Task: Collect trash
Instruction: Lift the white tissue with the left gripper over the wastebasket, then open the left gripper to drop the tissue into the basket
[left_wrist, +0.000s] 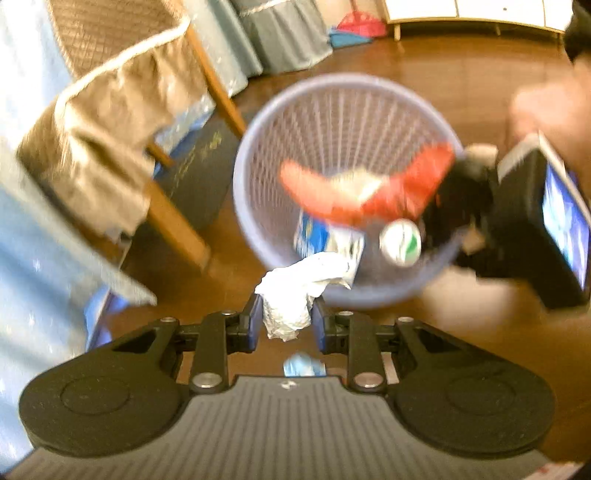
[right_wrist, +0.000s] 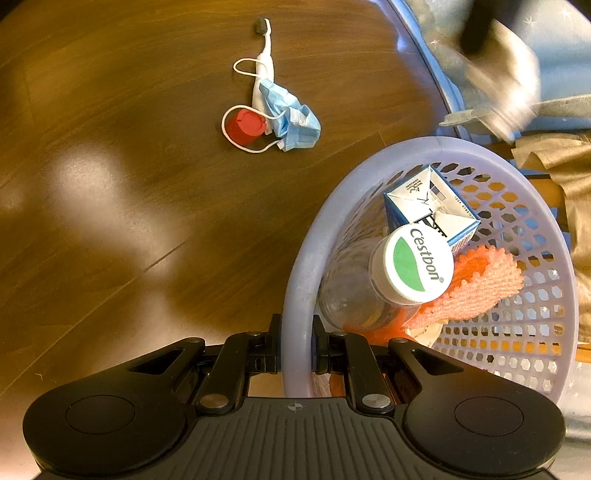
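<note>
My left gripper (left_wrist: 287, 321) is shut on a crumpled white tissue (left_wrist: 295, 295), held just short of the near rim of the lilac mesh basket (left_wrist: 258, 155). In the basket lie a blue-and-white carton (left_wrist: 314, 236), a clear bottle with a white and green cap (left_wrist: 400, 242) and an orange-red net (left_wrist: 369, 192). My right gripper (right_wrist: 295, 343) is shut on the basket's rim (right_wrist: 299, 288). The same carton (right_wrist: 432, 206), bottle cap (right_wrist: 413, 266) and net (right_wrist: 487, 284) sit inside. On the floor lie a blue face mask (right_wrist: 291, 122), a red cap (right_wrist: 243, 127) and a white toothbrush (right_wrist: 266, 55).
A wooden chair with tan cloth (left_wrist: 110, 147) stands left of the basket, a dark mat (left_wrist: 199, 173) beneath it. A person's arm and the other gripper's body with a lit screen (left_wrist: 554, 221) are at the right. Bare wooden floor (right_wrist: 110, 184) spreads left of the basket.
</note>
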